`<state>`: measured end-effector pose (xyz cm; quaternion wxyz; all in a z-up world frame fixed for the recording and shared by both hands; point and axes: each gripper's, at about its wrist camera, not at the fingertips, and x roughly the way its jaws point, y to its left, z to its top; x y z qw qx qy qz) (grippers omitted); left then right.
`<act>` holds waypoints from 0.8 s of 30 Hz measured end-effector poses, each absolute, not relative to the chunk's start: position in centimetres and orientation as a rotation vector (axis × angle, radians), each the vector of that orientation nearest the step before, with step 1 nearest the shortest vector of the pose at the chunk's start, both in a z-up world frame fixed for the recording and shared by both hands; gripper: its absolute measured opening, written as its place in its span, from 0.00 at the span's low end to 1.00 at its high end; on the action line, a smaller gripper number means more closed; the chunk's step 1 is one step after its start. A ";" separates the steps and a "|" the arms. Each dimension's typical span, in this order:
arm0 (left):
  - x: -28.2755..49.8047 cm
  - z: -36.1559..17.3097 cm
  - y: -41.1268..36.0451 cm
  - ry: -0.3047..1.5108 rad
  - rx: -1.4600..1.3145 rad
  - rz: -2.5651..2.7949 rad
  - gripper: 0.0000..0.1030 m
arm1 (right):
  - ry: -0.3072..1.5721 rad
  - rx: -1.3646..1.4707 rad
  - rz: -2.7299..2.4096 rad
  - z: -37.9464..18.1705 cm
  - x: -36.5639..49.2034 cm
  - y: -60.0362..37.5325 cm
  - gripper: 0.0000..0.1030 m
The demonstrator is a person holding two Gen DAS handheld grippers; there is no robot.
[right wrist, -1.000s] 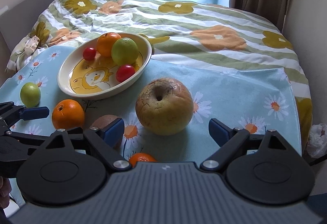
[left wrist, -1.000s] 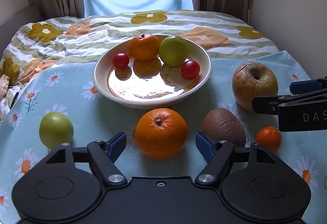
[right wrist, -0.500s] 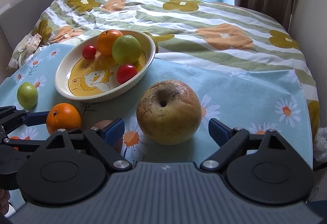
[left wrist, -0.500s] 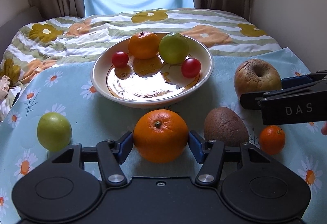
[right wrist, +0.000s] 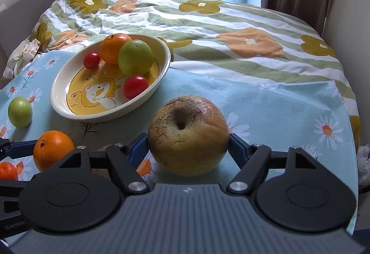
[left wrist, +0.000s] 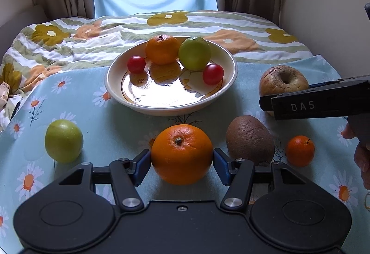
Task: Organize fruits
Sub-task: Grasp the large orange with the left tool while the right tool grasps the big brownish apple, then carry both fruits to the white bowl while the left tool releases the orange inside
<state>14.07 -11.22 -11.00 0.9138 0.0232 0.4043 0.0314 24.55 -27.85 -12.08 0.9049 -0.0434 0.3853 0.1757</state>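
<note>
Closing on two fruits at once, we now have the left gripper (left wrist: pixel 182 162) pinching the big orange (left wrist: pixel 182 154) at lower centre of its view, where a second ago its jaws stood wide. The right gripper (right wrist: pixel 187 146) has just been closing, and its pads now touch the wrinkled apple (right wrist: pixel 187 134). Both seem ready to lift. Above them, the bowl (left wrist: pixel 115 89) holds a tangerine (left wrist: pixel 162 49), a green apple (left wrist: pixel 194 53) and two cherry tomatoes (left wrist: pixel 137 64).
</note>
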 end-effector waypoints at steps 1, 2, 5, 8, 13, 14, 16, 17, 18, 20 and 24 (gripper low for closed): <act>14.0 -10.9 -11.2 0.830 0.046 0.064 0.61 | 0.795 -0.088 0.364 -12.1 24.6 -27.9 0.86; 13.9 -10.7 -11.2 0.828 0.045 0.063 0.61 | 0.795 -0.087 0.363 -12.0 24.6 -28.0 0.86; 13.5 -10.2 -11.2 0.818 0.043 0.062 0.61 | 0.792 -0.076 0.346 -11.9 24.4 -28.1 0.86; 13.0 -9.6 -11.0 0.803 0.043 0.064 0.61 | 0.788 -0.065 0.342 -11.4 24.0 -28.3 0.86; 12.2 -8.2 -10.6 0.777 0.031 0.066 0.61 | 0.763 -0.059 0.344 -9.8 23.1 -28.4 0.86; 12.0 -7.9 -10.6 0.772 0.028 0.066 0.61 | 0.758 -0.056 0.344 -9.4 22.9 -28.4 0.86; 11.6 -7.1 -10.4 0.760 0.021 0.069 0.61 | 0.748 -0.051 0.347 -8.6 22.5 -28.4 0.86; 11.4 -6.8 -10.4 0.755 0.018 0.071 0.61 | 0.742 -0.051 0.349 -8.2 22.2 -28.3 0.86; 11.1 -6.2 -10.3 0.747 0.016 0.072 0.61 | 0.737 -0.051 0.351 -7.8 22.0 -28.3 0.86; 10.6 -5.3 -10.1 0.732 0.014 0.078 0.61 | 0.729 -0.049 0.357 -6.8 21.4 -28.2 0.86; 9.6 -3.2 -9.5 0.702 0.007 0.091 0.61 | 0.711 -0.049 0.371 -4.9 20.3 -27.8 0.86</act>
